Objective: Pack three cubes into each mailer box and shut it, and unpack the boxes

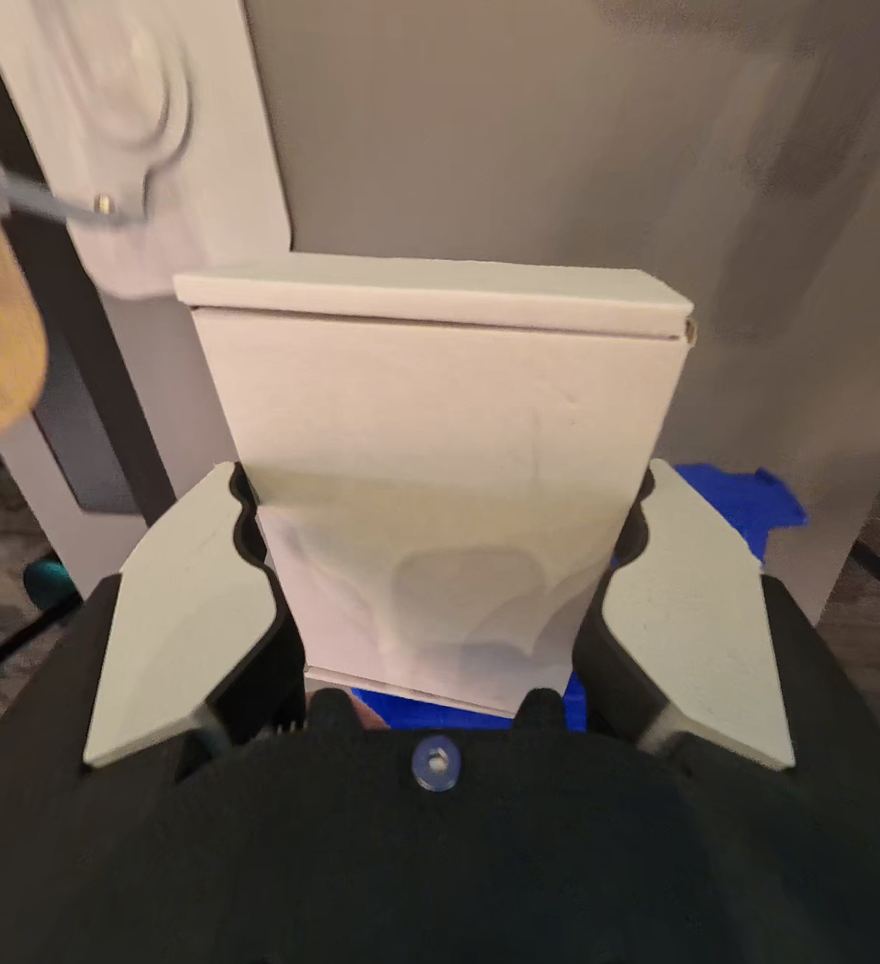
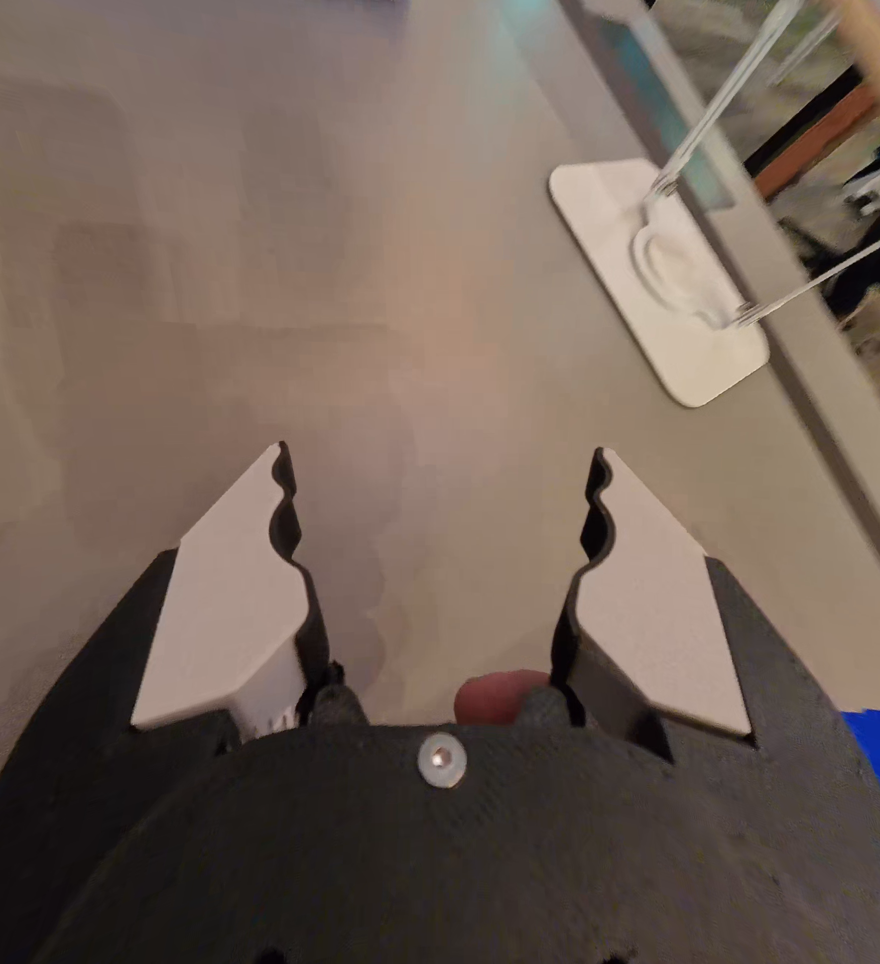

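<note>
Closed white cardboard mailer box (image 1: 443,469) clamped between left gripper (image 1: 443,490) fingers, frame centre, long axis pointing up-frame. Right gripper (image 2: 440,469) open, empty.

Dim warm indoor light, soft shadows, motion blur, perhaps wide-angle stretching at edges

Matt white cardboard mailer box (image 1: 443,469) (smooth grey table (image 2: 323,261))

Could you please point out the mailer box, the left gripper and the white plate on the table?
mailer box (image 1: 443,443), left wrist view, its broad top face.
left gripper (image 1: 443,480), left wrist view, between fingertips.
white plate (image 2: 656,281), right wrist view, its flat surface.
</note>
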The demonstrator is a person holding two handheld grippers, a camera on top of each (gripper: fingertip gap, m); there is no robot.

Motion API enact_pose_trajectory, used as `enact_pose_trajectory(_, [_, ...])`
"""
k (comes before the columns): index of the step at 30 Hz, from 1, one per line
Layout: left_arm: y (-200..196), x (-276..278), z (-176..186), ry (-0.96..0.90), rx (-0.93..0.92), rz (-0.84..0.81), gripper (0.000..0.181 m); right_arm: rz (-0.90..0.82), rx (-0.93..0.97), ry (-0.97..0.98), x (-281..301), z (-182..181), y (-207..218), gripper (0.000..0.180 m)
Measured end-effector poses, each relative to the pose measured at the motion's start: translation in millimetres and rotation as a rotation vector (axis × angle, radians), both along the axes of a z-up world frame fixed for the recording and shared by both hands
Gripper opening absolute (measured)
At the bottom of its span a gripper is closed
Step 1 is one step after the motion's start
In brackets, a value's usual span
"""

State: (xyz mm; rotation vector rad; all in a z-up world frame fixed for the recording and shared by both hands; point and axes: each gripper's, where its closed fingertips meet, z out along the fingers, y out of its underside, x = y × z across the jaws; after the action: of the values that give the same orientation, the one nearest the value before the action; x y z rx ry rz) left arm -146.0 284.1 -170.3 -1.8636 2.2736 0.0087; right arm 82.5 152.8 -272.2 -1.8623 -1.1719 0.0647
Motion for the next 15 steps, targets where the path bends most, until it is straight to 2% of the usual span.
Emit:
enact_pose_trajectory(5, [-33.8, 98.2, -15.5, -0.013, -0.104, -0.112, 0.132, -0.015, 0.282, -0.122, 9.3, 45.5, 1.0, 0.107])
enact_pose_trajectory(8, [-55.4, 144.6, -36.7, -0.006, -0.201, -0.147, 0.132, 0.001, 0.443, -0.234, 10.6, 67.1, -2.3, 0.103])
enact_pose_trajectory(12, [-74.1, 180.8, -77.1, 0.042, -0.317, -0.132, 0.132, 0.029, 0.605, -0.393, 6.9, 77.8, -5.9, 0.100])
enact_pose_trajectory(15, [-85.2, 195.4, -102.1, 0.066, -0.397, -0.112, 0.132, 0.081, 0.654, -0.518, 1.7, 67.9, -6.6, 0.096])
